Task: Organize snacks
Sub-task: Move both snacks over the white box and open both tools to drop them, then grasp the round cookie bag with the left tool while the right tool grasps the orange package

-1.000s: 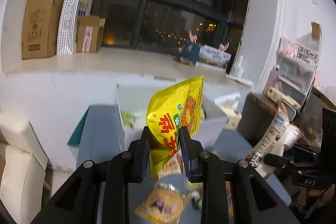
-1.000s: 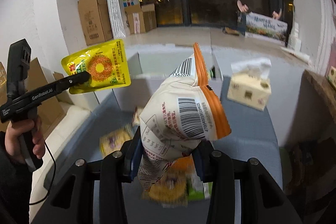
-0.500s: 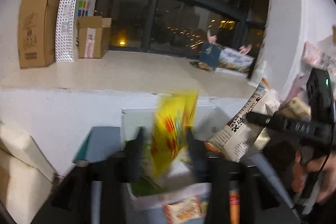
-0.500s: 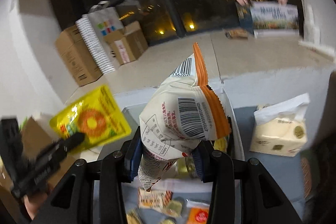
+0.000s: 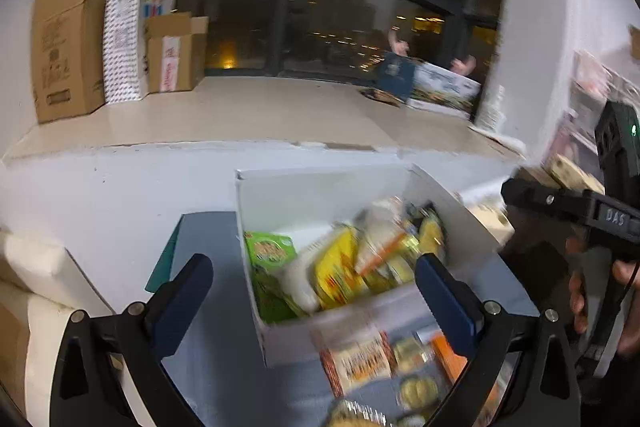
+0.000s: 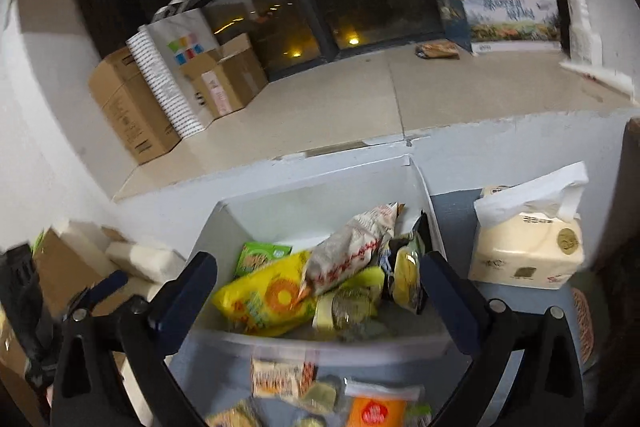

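Note:
A white open box [image 5: 320, 187] stands on the blue-grey table against the white ledge. Inside it lie a yellow packet [image 6: 268, 299], a white packet with red print and an orange edge [image 6: 352, 247], a green packet [image 6: 260, 255] and other small snacks. My left gripper [image 5: 312, 267] hovers over the box's near-left corner, its jaws opening wide with nothing between them. My right gripper [image 6: 316, 263] hangs over the box's front wall, its jaws also opening and empty. Loose snack packets [image 6: 276, 375] lie on the table in front of the box.
A cream tissue pack [image 6: 524, 247] stands right of the box. Cardboard boxes [image 5: 68, 43] and a paper bag [image 5: 128, 27] sit on the ledge by the dark window. A hand [image 5: 580, 291] holds the black handle of the right tool at the far right.
Both grippers moved in over the white box and opened. The yellow packet left the left jaws and the white-orange packet left the right jaws; both now lie in the box.

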The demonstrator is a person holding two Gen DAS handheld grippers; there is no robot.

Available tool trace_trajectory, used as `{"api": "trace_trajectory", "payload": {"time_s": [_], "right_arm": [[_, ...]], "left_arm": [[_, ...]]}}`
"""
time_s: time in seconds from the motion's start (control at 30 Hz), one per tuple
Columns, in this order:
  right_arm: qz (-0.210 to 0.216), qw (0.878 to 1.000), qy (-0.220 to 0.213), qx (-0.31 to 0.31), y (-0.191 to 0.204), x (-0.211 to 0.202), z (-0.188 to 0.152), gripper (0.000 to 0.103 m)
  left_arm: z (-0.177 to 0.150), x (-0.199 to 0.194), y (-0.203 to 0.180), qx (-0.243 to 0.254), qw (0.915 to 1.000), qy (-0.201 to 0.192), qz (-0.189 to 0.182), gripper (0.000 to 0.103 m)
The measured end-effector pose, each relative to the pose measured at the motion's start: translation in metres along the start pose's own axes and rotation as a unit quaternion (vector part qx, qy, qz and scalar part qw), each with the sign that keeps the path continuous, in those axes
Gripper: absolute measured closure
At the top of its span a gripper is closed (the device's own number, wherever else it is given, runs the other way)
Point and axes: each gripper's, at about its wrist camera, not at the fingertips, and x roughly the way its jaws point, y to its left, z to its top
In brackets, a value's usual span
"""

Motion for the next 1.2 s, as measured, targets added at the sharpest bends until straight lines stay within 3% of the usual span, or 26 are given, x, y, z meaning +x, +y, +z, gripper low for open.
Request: {"api": "trace_trajectory", "payload": {"time_s": [0.2, 0.4, 0.57, 0.73, 1.0, 1.03, 1.13, 1.2], "right_arm": [[0.007, 0.998, -0.028, -0.060, 0.013, -0.073, -0.062, 0.000], [0.000, 0.999, 0.002, -0.046, 0.001, -0.113, -0.150, 0.000], [0.007, 1.000, 0.018, -0.021, -0.005, -0.127, -0.199, 0.000], [0.018, 0.999, 0.009, -0.034, -0.001, -0.141, -0.207, 0.000], [0.011, 0.999, 0.005, -0.040, 0.001, -0.144, -0.208, 0.000], [0.008, 0.999, 0.007, -0.042, 0.002, -0.143, -0.208, 0.000], [-0.002, 0.999, 0.017, -0.040, 0.001, -0.138, -0.209, 0.000], [-0.008, 0.999, 0.026, -0.037, 0.000, -0.133, -0.210, 0.000]], "left_arm": [[-0.060, -0.036, -0.025, 0.034, 0.9986, 0.033, -0.022, 0.000], [-0.129, -0.053, -0.041, 0.034, 0.9955, 0.079, -0.040, 0.000], [-0.159, -0.036, -0.050, 0.056, 0.9892, 0.127, -0.046, 0.000], [-0.167, -0.006, -0.055, 0.099, 0.9802, 0.166, -0.042, 0.000], [-0.164, 0.041, -0.041, 0.089, 0.9722, 0.213, -0.039, 0.001], [-0.164, 0.042, -0.040, 0.089, 0.9728, 0.210, -0.043, 0.002], [-0.163, 0.036, -0.037, 0.093, 0.9767, 0.191, -0.027, 0.023], [-0.162, 0.032, -0.033, 0.083, 0.9772, 0.191, -0.040, 0.024]]}}
